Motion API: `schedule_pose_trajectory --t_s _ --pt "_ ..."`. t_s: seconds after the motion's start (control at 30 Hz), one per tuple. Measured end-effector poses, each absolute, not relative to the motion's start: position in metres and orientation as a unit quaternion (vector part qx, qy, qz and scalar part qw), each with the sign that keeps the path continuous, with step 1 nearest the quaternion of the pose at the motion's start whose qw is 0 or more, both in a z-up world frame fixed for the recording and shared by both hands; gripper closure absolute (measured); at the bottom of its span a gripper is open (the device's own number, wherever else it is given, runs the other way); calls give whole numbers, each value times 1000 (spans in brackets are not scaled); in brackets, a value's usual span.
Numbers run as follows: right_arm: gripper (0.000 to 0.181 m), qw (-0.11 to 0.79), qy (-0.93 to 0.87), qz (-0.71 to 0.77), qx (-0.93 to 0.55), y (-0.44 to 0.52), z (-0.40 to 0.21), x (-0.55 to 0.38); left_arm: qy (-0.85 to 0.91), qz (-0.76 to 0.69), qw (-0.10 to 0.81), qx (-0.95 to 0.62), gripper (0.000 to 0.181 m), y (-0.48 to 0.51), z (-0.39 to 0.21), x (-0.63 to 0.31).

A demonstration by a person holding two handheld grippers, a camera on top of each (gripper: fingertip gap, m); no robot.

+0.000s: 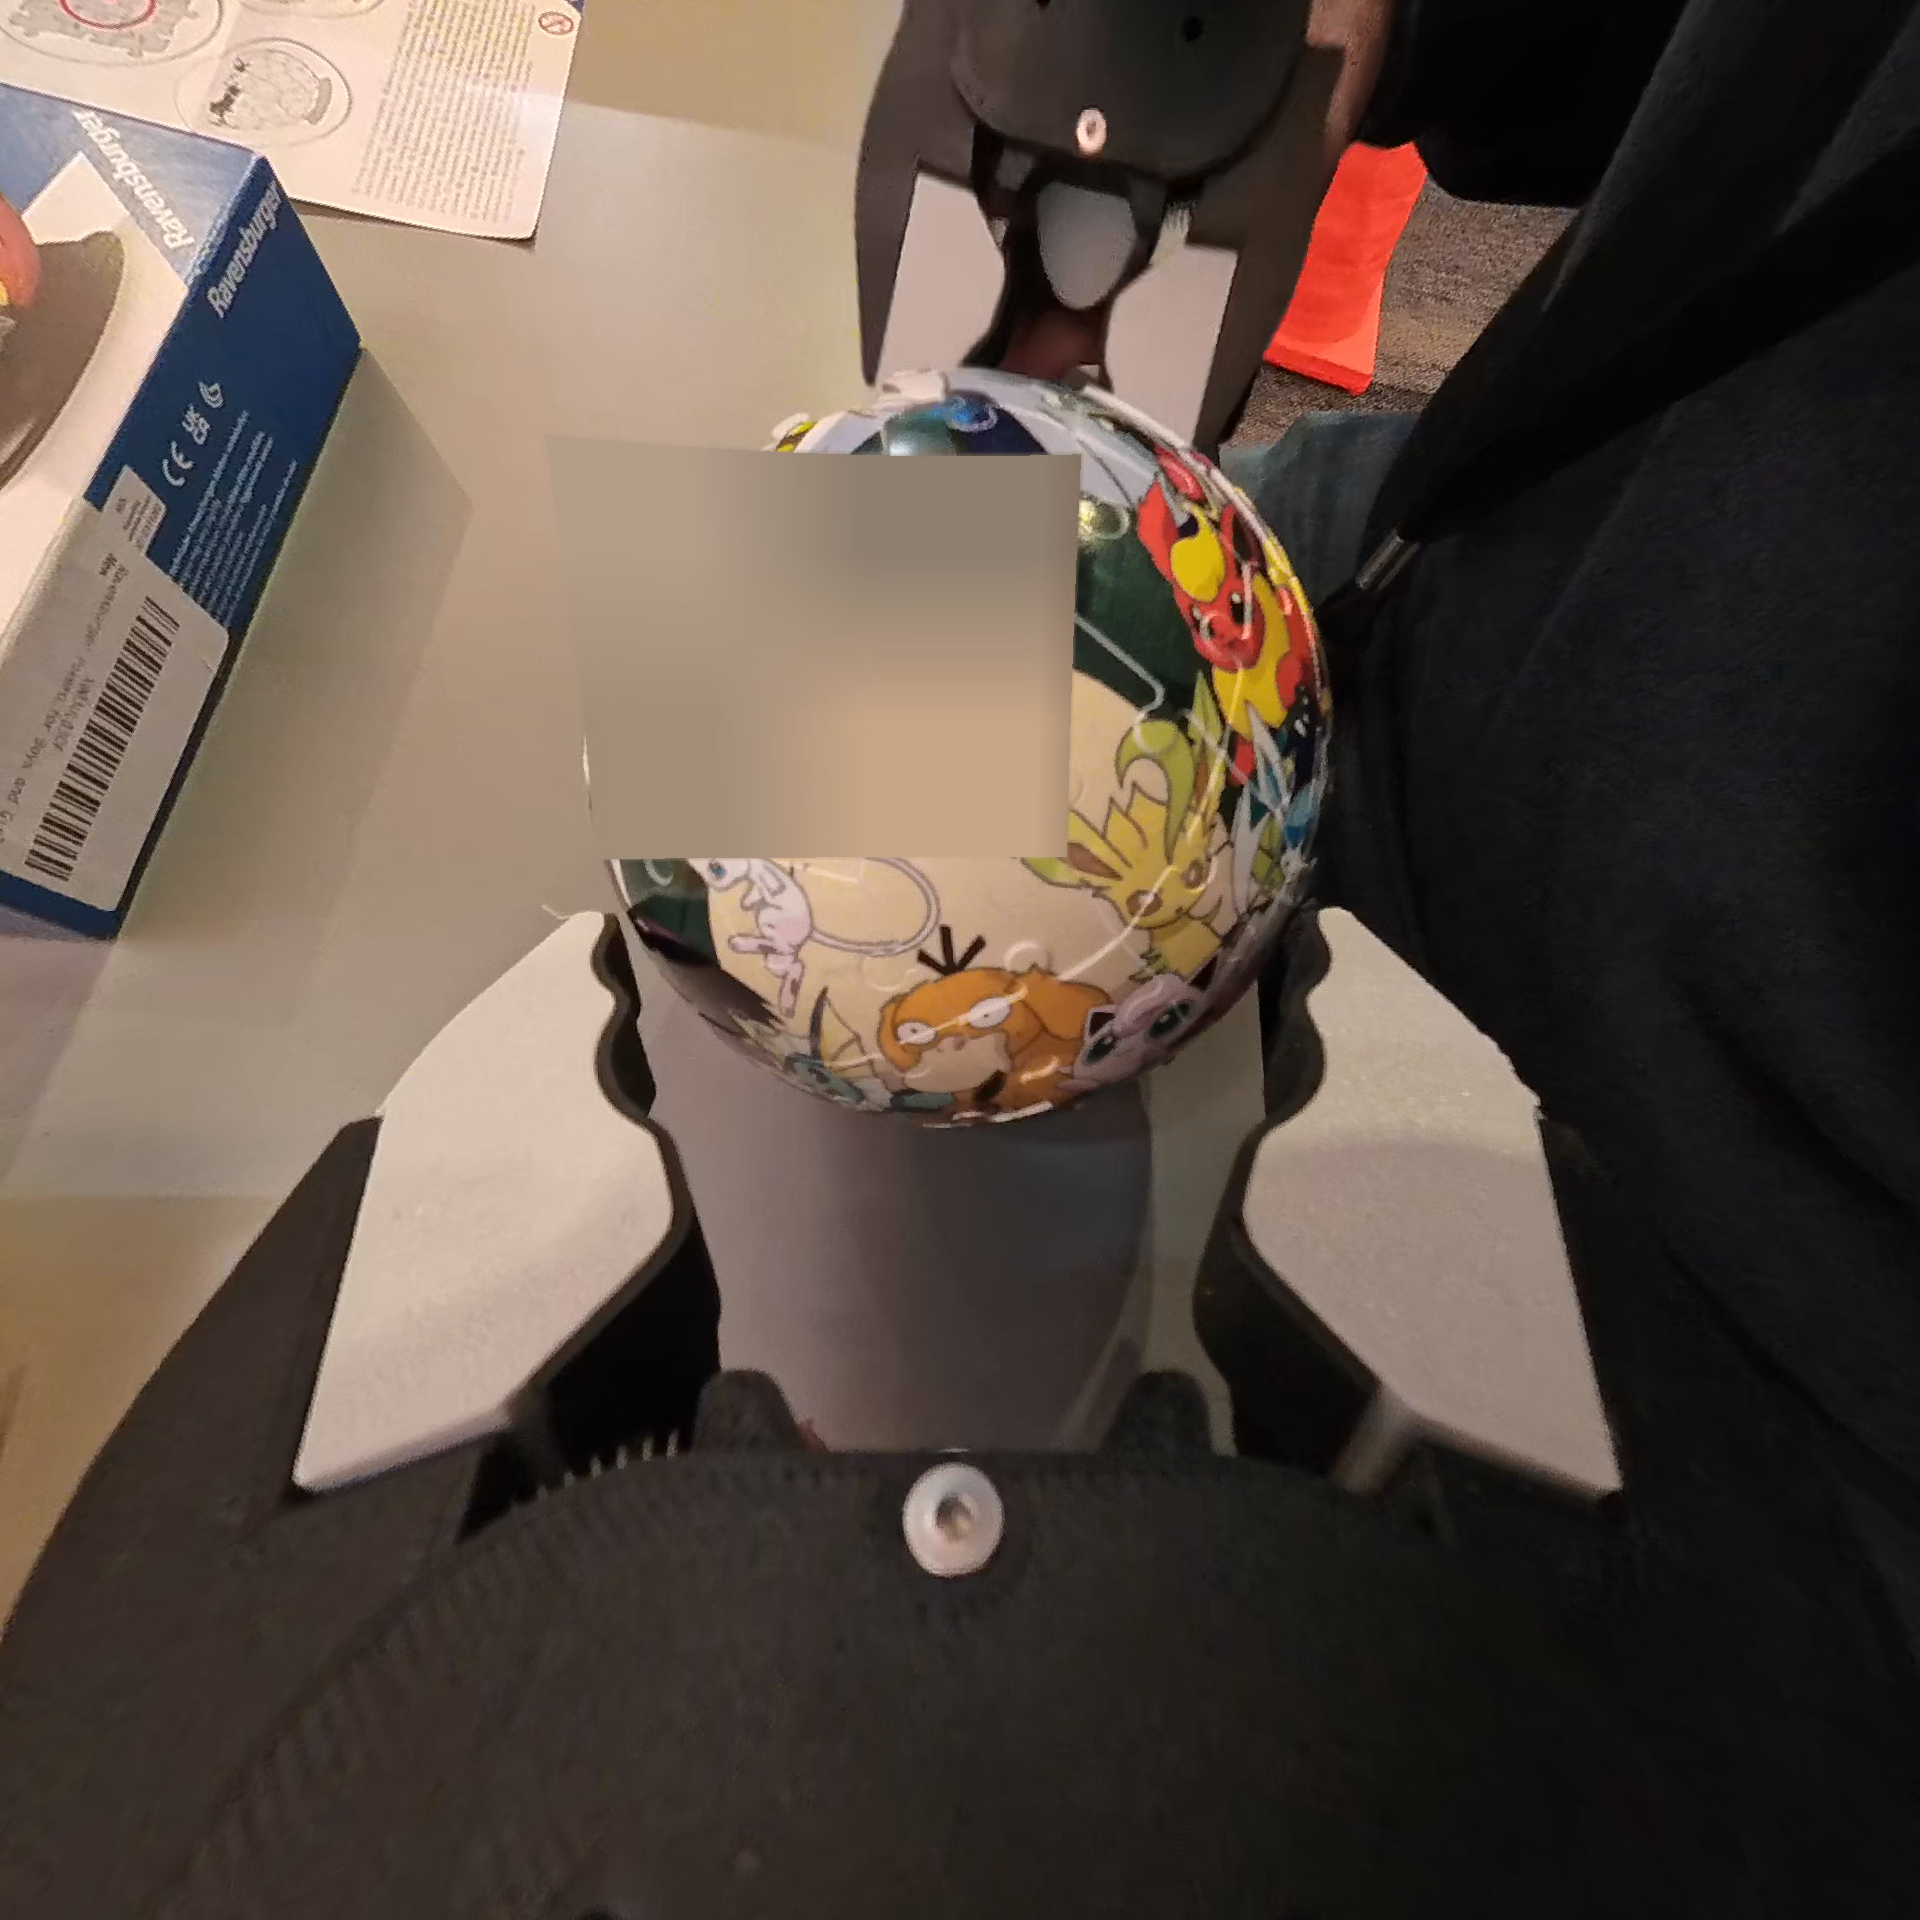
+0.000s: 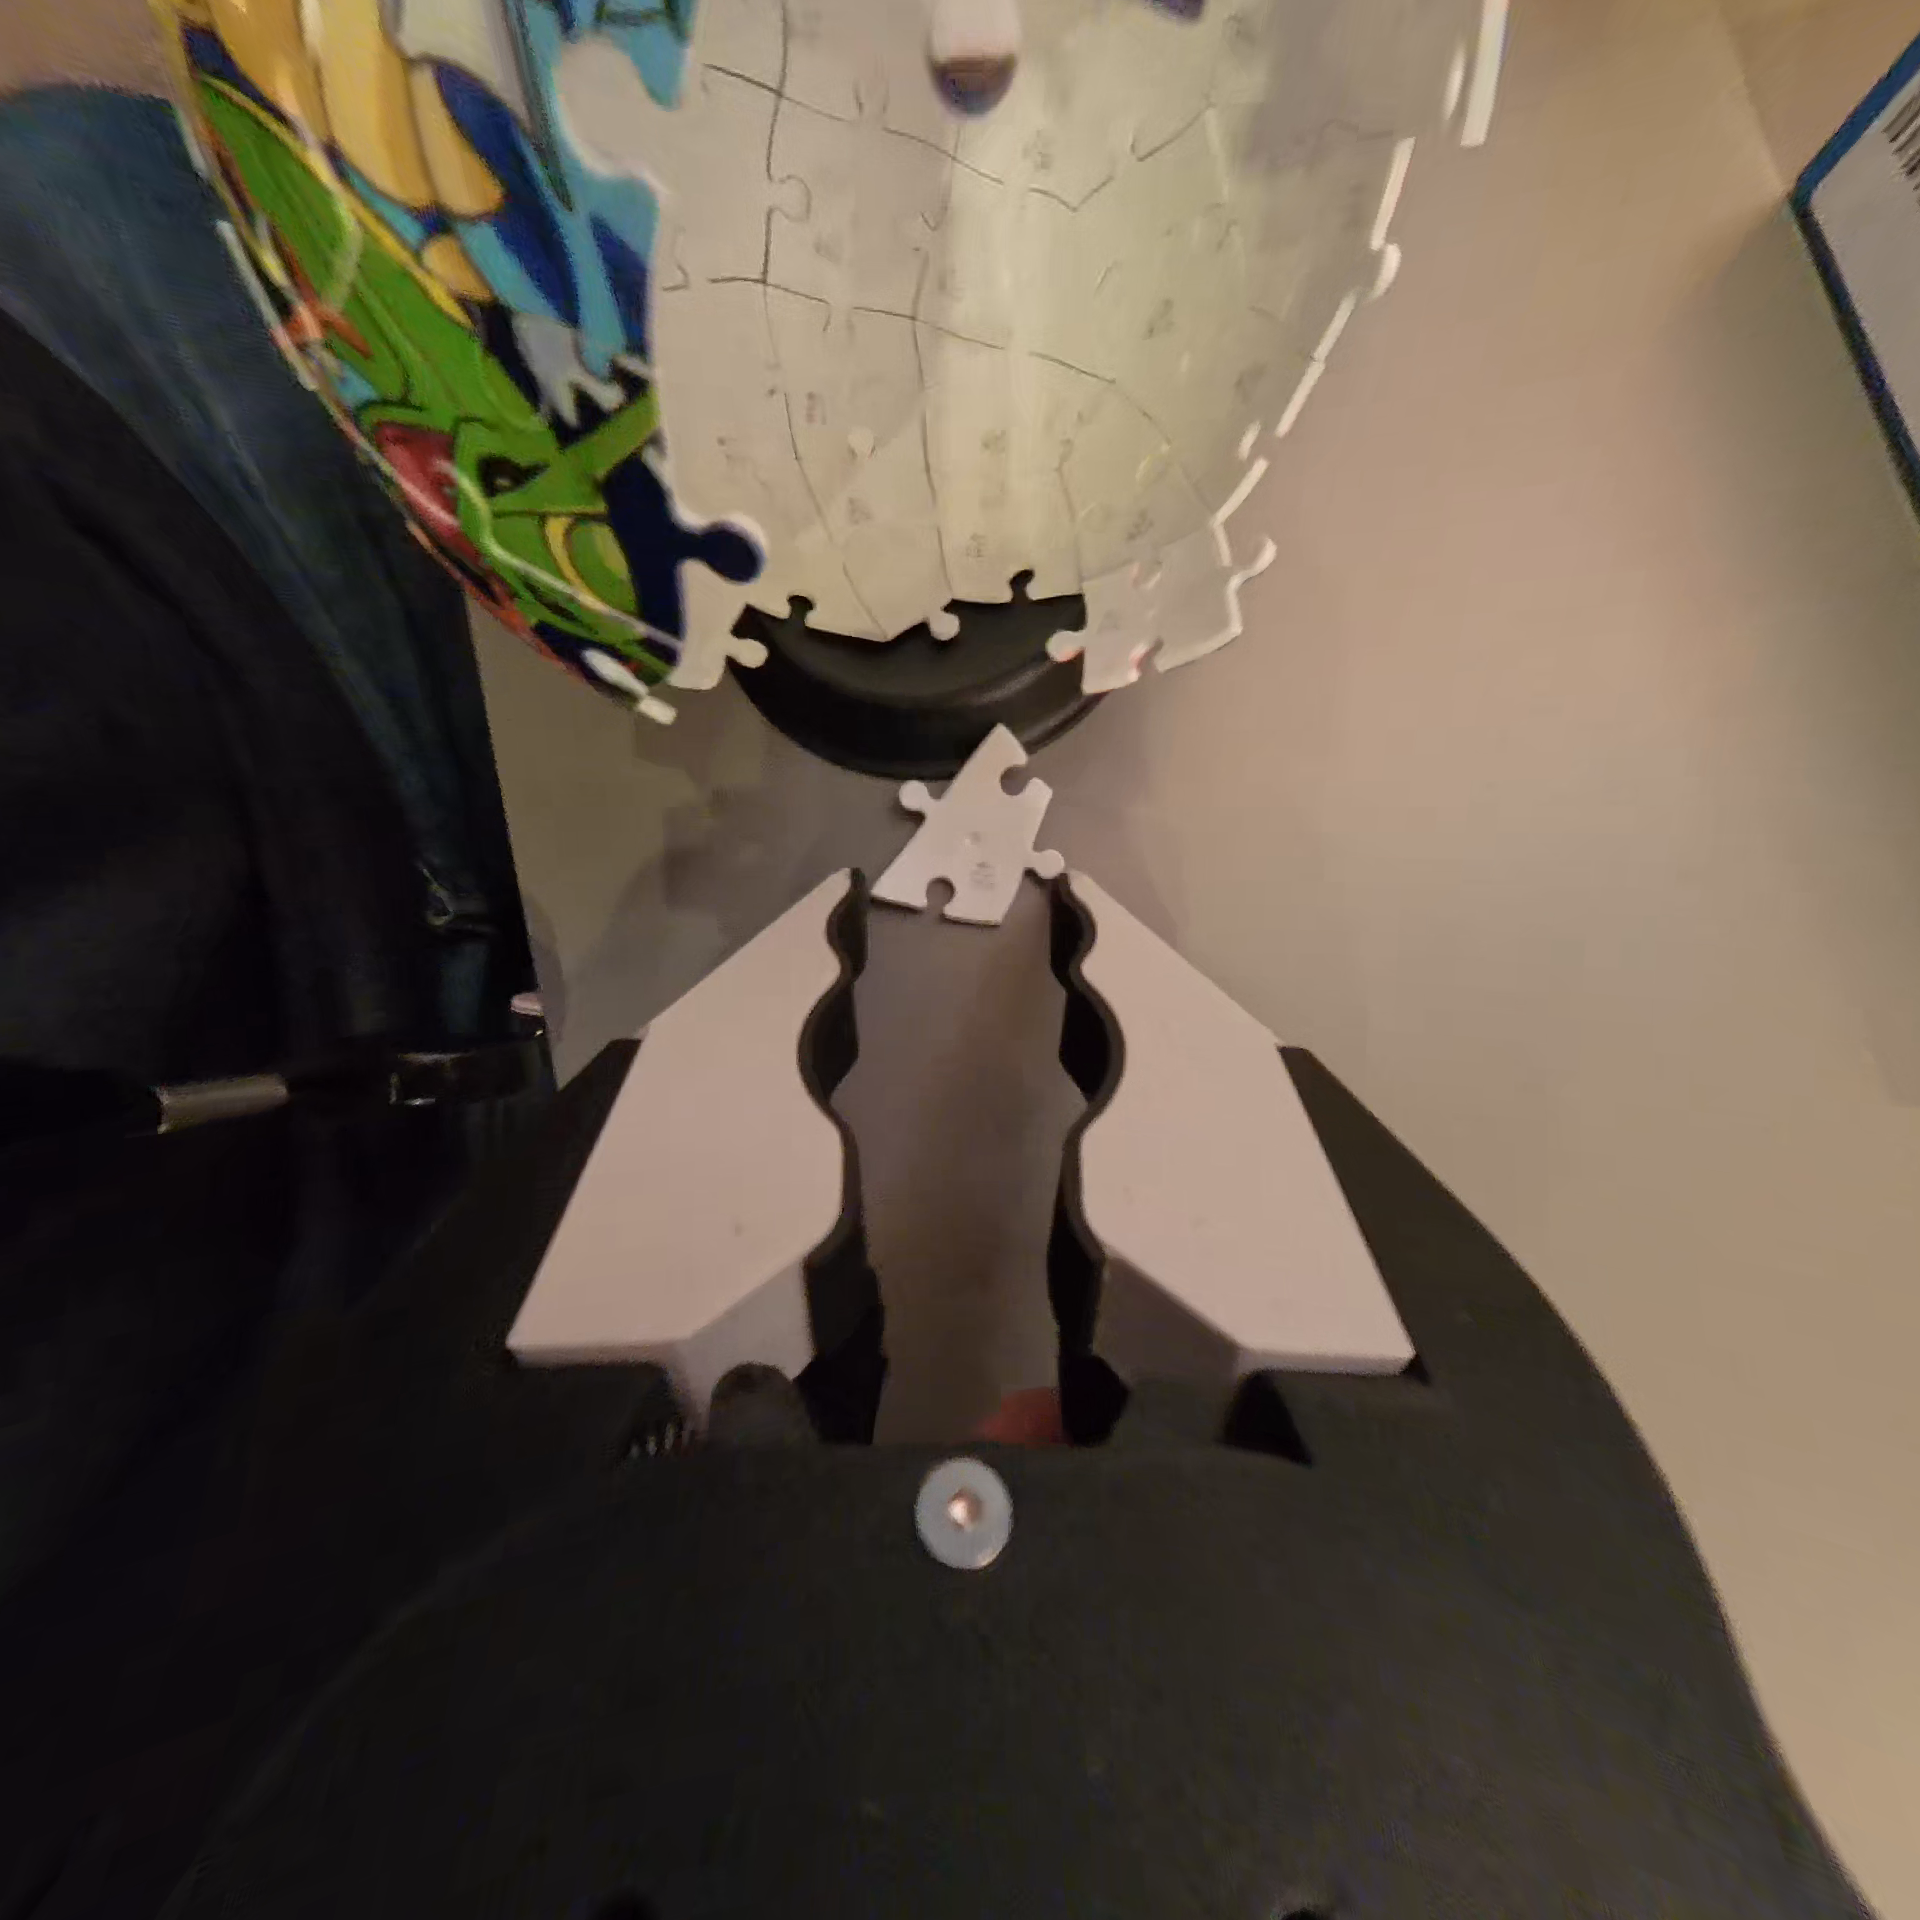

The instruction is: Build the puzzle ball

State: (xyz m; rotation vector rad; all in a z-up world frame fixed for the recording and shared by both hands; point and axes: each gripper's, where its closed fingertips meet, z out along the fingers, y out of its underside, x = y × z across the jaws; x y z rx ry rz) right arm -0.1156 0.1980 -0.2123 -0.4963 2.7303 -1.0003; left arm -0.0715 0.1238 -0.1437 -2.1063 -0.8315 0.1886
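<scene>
The puzzle ball [image 1: 1164, 727], covered in colourful cartoon creatures, sits between the fingers of my left gripper [image 1: 951, 935], which is shut on its two sides. In the right wrist view the ball's open side faces me and shows its white inner shell [image 2: 987, 364] with a jagged edge. A black round stand [image 2: 914, 707] lies just below it. My right gripper [image 2: 961, 883] is shut on a loose puzzle piece [image 2: 966, 847], white side up, just short of the ball's lower edge. The right gripper also shows beyond the ball in the left wrist view [image 1: 1070, 260].
A blue puzzle box [image 1: 156, 468] lies on the pale table to the left, with a printed instruction sheet [image 1: 416, 94] behind it. A person's dark clothing [image 1: 1662, 831] fills the right side. An orange object [image 1: 1340, 281] is on the floor beyond. The gap from one gripper's tips to the other's is roughly 12 cm.
</scene>
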Motion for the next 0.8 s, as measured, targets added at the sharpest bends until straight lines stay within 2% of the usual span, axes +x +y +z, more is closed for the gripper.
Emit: schedule_pose_trajectory --t_s 0.07,0.47,0.8 --pt "155 76 925 -335 -163 196 -213 -119 -331 74 421 -841 65 125 -144 -72" --pt "156 92 914 -359 -163 193 -200 -119 -334 71 422 -840 65 124 -147 -72" --pt "156 58 888 -352 -291 181 -193 -108 -330 68 432 -836 62 126 -147 -72"
